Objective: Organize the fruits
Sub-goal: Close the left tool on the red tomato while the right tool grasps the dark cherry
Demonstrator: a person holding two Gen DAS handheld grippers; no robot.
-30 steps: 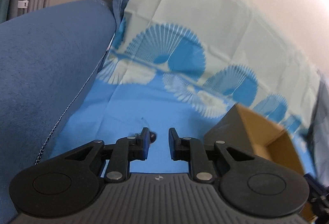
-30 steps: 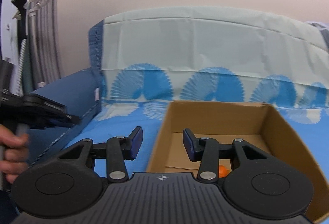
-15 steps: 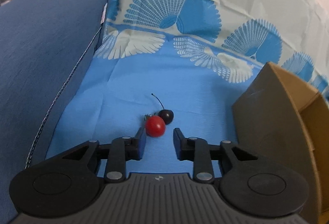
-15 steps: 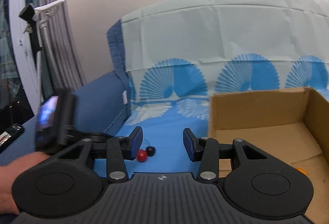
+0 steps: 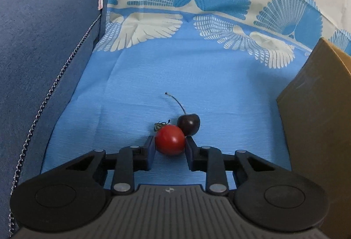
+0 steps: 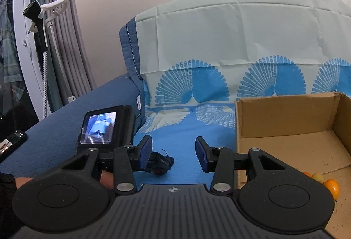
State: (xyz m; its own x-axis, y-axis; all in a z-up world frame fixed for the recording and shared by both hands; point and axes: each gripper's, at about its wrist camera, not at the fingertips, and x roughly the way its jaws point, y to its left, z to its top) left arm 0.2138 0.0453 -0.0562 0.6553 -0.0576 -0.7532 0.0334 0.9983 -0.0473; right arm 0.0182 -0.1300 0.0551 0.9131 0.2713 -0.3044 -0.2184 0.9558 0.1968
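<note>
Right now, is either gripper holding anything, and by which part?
The left gripper is closing on the red tomato, its pads at the tomato's two sides; a firm grip cannot be told. The right gripper holds nothing.

Left black two-finger claw [image 5: 170,147] angled downward, jaws closing around a small red round tomato [image 5: 170,140]. Right black two-finger claw [image 6: 173,152] near level, jaws parted, nothing between.
</note>
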